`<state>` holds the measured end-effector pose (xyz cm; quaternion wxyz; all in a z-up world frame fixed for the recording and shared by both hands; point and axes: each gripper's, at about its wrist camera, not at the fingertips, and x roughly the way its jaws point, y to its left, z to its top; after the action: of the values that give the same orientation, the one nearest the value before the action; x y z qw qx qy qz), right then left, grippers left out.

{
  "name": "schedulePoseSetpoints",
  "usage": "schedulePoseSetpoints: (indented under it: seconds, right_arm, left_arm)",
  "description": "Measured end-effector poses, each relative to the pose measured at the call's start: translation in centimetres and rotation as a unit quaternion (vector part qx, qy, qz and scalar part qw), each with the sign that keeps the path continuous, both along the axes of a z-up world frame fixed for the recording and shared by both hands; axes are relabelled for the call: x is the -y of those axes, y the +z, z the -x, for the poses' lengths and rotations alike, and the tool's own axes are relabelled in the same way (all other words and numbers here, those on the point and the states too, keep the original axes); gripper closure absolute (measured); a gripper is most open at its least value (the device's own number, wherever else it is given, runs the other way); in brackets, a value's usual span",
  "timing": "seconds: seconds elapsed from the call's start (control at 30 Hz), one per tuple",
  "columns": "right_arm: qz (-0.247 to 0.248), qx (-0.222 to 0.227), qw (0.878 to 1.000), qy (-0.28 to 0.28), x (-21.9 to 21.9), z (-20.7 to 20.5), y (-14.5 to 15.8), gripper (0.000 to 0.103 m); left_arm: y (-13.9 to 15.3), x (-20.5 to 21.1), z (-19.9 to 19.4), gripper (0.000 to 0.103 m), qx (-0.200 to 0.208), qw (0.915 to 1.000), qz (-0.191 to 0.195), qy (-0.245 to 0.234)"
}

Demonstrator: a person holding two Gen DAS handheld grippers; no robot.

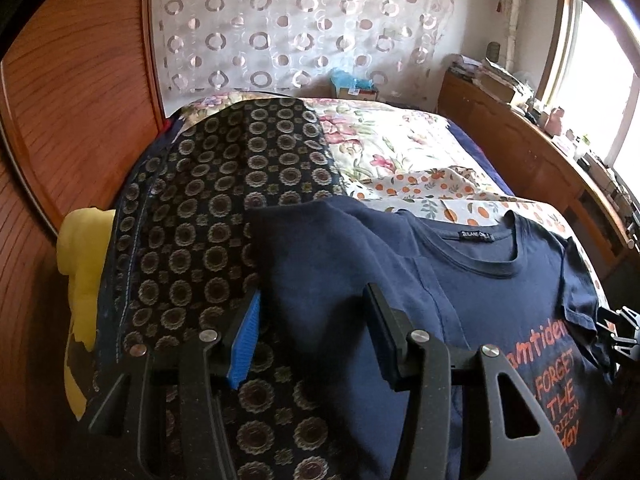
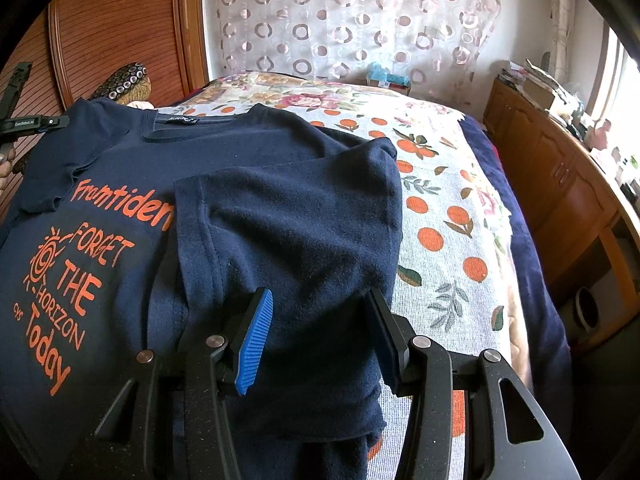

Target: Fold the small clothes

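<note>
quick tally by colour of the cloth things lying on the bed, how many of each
navy t-shirt with orange print: 1
dark cloth with round medallion pattern: 1
yellow cloth at the bed's edge: 1
white cloth with oranges print: 1
floral bedspread: 1
total: 5

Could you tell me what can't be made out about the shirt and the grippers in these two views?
- Navy T-shirt: hem cut off by the bottom edge, both views.
- Its print: right part covered by the folded-over side, right wrist view.
- Neck label: too small to read.
- Right gripper, left gripper: fabric contact unclear.
</note>
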<state>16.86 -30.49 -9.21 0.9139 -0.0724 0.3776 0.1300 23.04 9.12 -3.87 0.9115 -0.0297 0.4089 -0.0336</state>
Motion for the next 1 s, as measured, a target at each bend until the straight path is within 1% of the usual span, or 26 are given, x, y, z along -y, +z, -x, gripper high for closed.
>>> schedulePoseSetpoints:
  seconds: [0.07,0.13,0.17,0.2,0.23,0.27,0.37,0.43,0.53,0.67,0.8,0.9,0.93,1.0]
  right_arm:
    - [0.0,0.0,1.0,0.0,0.0,0.0,0.0,0.053]
    - [0.0,0.0,1.0,0.0,0.0,0.0,0.0,0.053]
    - [0.0,0.0,1.0,0.0,0.0,0.0,0.0,0.053]
    - [0.0,0.0,1.0,0.0,0.0,0.0,0.0,0.053]
    - [0.0,0.0,1.0,0.0,0.0,0.0,0.0,0.053]
    - [0.0,0.0,1.0,0.0,0.0,0.0,-0.1,0.053]
    - [-0.001,0.0,1.0,0.001,0.0,0.0,-0.1,0.053]
    - [0.0,0.0,1.0,0.001,0.0,0.0,-0.1,0.053]
    - [0.0,0.001,1.0,0.001,0.1,0.0,-0.1,0.053]
    - [0.001,0.001,1.0,0.0,0.1,-0.2,-0.1,0.052]
    - [0.001,0.001,1.0,-0.002,0.3,-0.2,-0.1,0.05]
    - [-0.007,0.0,1.0,-0.004,0.7,-0.4,0.1,0.05]
    - [-0.01,0.005,1.0,-0.004,0.8,-0.3,0.3,0.05]
    - [-0.002,0.029,1.0,-0.004,0.9,0.0,1.2,0.05]
  left_arm:
    - [0.0,0.3,0.0,0.055,0.002,1.0,-0.002,-0.003]
    - [-0.1,0.5,-0.1,0.07,0.002,1.0,-0.004,-0.006]
    - [0.0,0.6,0.0,0.075,0.004,0.9999,-0.006,-0.007]
    - [0.0,0.6,-0.1,0.085,0.006,0.9999,-0.007,-0.009]
    - [0.1,0.7,0.0,0.094,0.006,0.9999,-0.007,-0.013]
    - [0.3,0.9,0.2,0.094,0.01,0.9998,-0.007,-0.016]
    - [1.5,2.3,1.7,0.095,0.038,0.9985,-0.024,-0.032]
    - [2.1,3.3,2.8,0.095,0.052,0.9973,-0.027,-0.043]
    - [2.6,5.1,5.3,0.095,0.074,0.9947,-0.019,-0.068]
    - [2.6,6.8,8.1,0.095,0.092,0.9916,-0.007,-0.091]
    - [2.4,7.6,10.2,0.095,0.103,0.9898,0.005,-0.098]
    - [2.2,7.8,11.8,0.095,0.11,0.9889,0.015,-0.099]
    - [2.1,7.9,12.3,0.095,0.112,0.9886,0.018,-0.099]
    - [1.8,8.0,13.3,0.095,0.113,0.9881,0.03,-0.101]
